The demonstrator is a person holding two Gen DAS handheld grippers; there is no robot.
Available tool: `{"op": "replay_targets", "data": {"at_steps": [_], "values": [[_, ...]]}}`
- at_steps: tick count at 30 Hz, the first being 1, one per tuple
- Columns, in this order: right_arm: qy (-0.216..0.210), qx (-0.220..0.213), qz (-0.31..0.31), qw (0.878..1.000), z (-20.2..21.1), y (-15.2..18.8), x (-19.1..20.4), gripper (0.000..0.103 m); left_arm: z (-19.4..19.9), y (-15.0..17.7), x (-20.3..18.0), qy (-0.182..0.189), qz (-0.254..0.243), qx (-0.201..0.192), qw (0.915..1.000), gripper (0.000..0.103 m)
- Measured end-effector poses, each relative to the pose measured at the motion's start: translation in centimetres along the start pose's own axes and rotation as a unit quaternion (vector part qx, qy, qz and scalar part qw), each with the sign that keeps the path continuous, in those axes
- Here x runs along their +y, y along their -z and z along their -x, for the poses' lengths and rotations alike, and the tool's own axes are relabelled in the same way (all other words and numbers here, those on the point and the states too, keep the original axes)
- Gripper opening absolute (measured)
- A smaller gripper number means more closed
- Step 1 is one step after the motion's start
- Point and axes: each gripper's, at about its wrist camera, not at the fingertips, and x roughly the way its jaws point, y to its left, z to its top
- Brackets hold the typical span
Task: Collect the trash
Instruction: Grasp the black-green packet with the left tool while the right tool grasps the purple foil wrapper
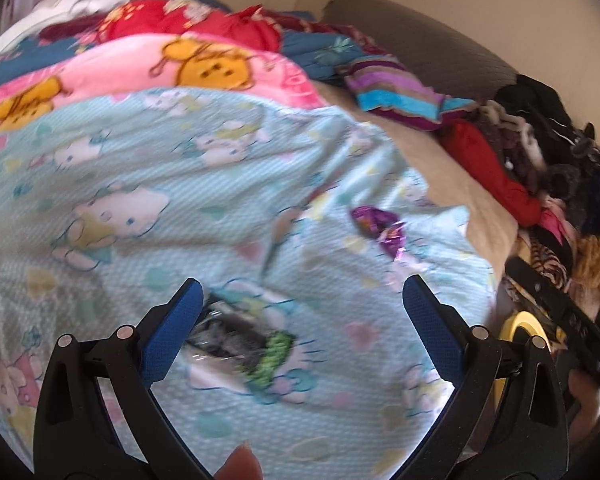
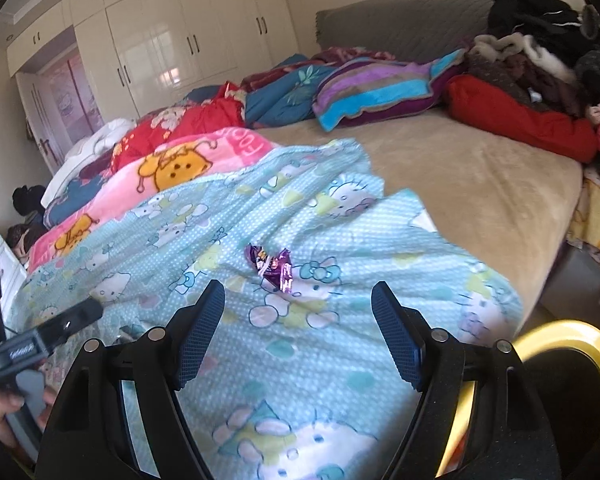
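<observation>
A crumpled purple foil wrapper lies on the light blue cartoon-cat quilt. A second piece of trash, a clear and dark plastic wrapper with a green end, lies closer on the same quilt. My left gripper is open above the quilt, with the plastic wrapper just below its left finger and not between the pads. My right gripper is open too, hovering short of the purple wrapper with nothing held.
Folded pink, red and blue blankets pile along the left of the bed. A striped pillow and a heap of dark clothes sit near the grey headboard. A yellow-rimmed black bin is at the lower right.
</observation>
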Motion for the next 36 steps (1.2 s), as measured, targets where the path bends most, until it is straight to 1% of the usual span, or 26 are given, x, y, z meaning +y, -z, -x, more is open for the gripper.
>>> {"op": "replay_targets", "data": {"at_steps": [4, 8, 11, 15, 17, 18, 20, 21, 22, 23, 24, 25, 27, 29, 30, 36], "values": [[-0.001, 0.024, 0.003, 1.0, -3.4, -0.3, 0.3, 0.072, -1.0, 0.8, 2.1, -0.012, 0.02, 0.019, 0.9996, 0.092], [-0.006, 0.053, -0.002, 0.999, -6.9, -0.5, 0.4, 0.066, -2.1, 1.6, 3.3, -0.012, 0.043, 0.039, 0.9983, 0.092], [-0.005, 0.071, 0.0, 0.997, -8.8, -0.6, 0.5, 0.063, -3.0, 2.4, 3.6, -0.015, 0.046, 0.055, 0.9973, 0.092], [-0.003, 0.095, 0.002, 0.996, -11.8, -0.8, 0.5, 0.058, -3.9, 3.4, 3.9, -0.021, 0.05, 0.068, 0.9962, 0.087], [-0.003, 0.104, 0.0, 0.995, -13.0, -0.9, 0.5, 0.055, -4.1, 3.7, 4.1, -0.023, 0.053, 0.069, 0.9959, 0.085], [-0.006, 0.108, -0.001, 0.994, -13.4, -1.0, 0.5, 0.054, -4.1, 3.7, 4.2, -0.025, 0.053, 0.067, 0.9961, 0.082], [-0.019, 0.119, -0.014, 0.993, -14.5, -1.0, 0.3, 0.047, -4.1, 3.8, 4.2, -0.028, 0.052, 0.065, 0.9961, 0.076], [-0.026, 0.127, -0.023, 0.991, -14.9, -1.0, 0.1, 0.038, -4.2, 3.8, 4.3, -0.03, 0.051, 0.065, 0.9961, 0.071], [-0.033, 0.132, -0.027, 0.99, -15.2, -1.0, 0.1, 0.027, -4.2, 3.9, 4.3, -0.033, 0.051, 0.065, 0.996, 0.068], [-0.042, 0.131, -0.025, 0.99, -15.1, -1.0, 0.3, 0.023, -4.2, 3.9, 4.3, -0.034, 0.05, 0.066, 0.996, 0.064], [-0.045, 0.129, -0.019, 0.99, -14.9, -0.9, 0.5, 0.021, -4.2, 3.9, 4.3, -0.037, 0.049, 0.065, 0.996, 0.059], [-0.05, 0.126, -0.008, 0.991, -14.5, -0.8, 0.9, 0.013, -4.2, 3.9, 4.3, -0.04, 0.047, 0.064, 0.996, 0.058], [-0.056, 0.12, -0.001, 0.991, -13.8, -0.7, 1.3, 0.013, -4.2, 3.9, 4.2, -0.043, 0.046, 0.063, 0.996, 0.051], [-0.063, 0.109, -0.013, 0.992, -12.6, -0.4, 1.2, 0.011, -4.0, 3.7, 4.0, -0.043, 0.043, 0.061, 0.9962, 0.047], [-0.063, 0.103, -0.02, 0.992, -11.9, -0.3, 1.0, 0.011, -3.9, 3.7, 3.8, -0.041, 0.042, 0.061, 0.9964, 0.044], [-0.06, 0.069, -0.03, 0.995, -8.0, 0.1, 0.3, 0.01, -3.5, 2.9, 3.4, -0.035, 0.035, 0.051, 0.9975, 0.041]]}}
